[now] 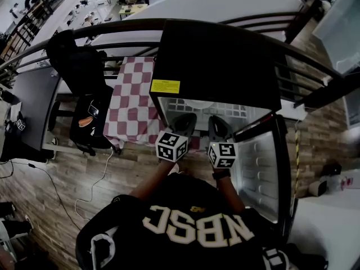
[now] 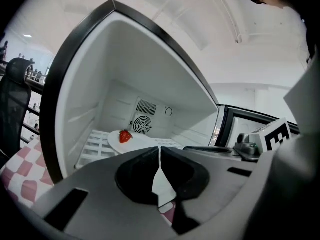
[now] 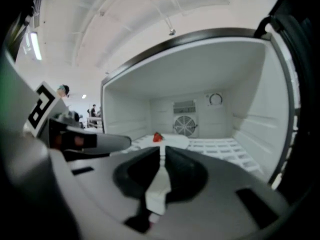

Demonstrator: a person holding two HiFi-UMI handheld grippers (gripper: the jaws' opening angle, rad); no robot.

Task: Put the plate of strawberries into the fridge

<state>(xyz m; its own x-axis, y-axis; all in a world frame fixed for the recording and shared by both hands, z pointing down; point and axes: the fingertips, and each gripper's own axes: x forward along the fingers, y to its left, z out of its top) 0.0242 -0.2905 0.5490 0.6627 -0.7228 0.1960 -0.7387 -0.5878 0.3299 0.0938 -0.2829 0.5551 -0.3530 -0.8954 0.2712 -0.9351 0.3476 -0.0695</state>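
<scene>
Plate [image 2: 142, 144] position: flat on the wire shelf [image 2: 95, 146] inside the fridge [image 1: 219, 61], on the left half of the shelf, in front of the rear fan grille [image 2: 142, 124]. One strawberry [image 2: 125, 136] is visible on it, near the left rim; no others can be made out. The door [image 1: 261, 167] stands open at the right.

Hazards, judged from this state:
- Door open. Placement appears done, but the job is probably not finished until the door is shut. Left as it is, the fridge loses cold.
- Door swing. Both claws sit at the fridge mouth. A claw left in the opening would be struck by the door, or would stop it short of its seal.
- Plate disturbance. A claw re-entering at shelf height could push the plate along the wires. The strawberry could then roll off the rim.
- Door push. Closed jaws give only a small contact face, so a claw may slide off the door edge.

Claw relation: the left claw [image 2: 160, 151] has its jaws together with nothing between them. The right claw [image 3: 162, 151] is the same, jaws drawn together and empty. Both are outside the fridge, side by side, pointing into it. The plate lies ahead, well apart from both: a little left of the left claw's line and almost on the right claw's line. Neither claw touches it.
</scene>
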